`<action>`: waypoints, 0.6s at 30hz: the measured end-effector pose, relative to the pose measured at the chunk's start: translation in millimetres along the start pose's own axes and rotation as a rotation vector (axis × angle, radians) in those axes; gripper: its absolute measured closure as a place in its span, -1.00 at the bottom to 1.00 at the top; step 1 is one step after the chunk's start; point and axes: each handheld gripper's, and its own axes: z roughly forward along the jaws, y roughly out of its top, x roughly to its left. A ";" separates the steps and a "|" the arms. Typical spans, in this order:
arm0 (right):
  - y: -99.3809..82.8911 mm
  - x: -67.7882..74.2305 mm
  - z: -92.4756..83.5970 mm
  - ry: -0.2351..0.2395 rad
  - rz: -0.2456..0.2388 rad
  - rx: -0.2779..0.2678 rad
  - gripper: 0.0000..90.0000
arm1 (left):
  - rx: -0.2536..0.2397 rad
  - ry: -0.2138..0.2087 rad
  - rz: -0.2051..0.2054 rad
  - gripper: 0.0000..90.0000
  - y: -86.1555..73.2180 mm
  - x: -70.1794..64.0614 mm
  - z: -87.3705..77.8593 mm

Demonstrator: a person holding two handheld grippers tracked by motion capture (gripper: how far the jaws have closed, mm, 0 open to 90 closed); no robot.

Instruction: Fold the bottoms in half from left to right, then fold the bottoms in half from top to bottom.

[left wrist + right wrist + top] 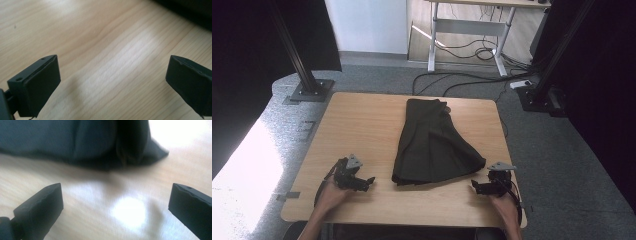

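High view looks down over the desk [362, 125]; both gripper views skim its near edge, sharing the dark cloth [75, 140].

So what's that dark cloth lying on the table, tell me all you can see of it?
The dark garment looks like a folded black skirt or trousers of soft woven fabric. It lies flat mid-table, narrow at the far end and flaring toward the person, with lengthwise creases. It rests on the wooden table; neither gripper touches it.

One dark folded garment [432, 142], one wooden table [357, 125], two tongs [371, 181] [475, 187]
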 end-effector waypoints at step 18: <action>-10.6 -1.4 0.4 -0.020 0.023 -0.004 -1.00 | 0.026 -0.048 -0.103 -1.00 -3.0 9.7 4.1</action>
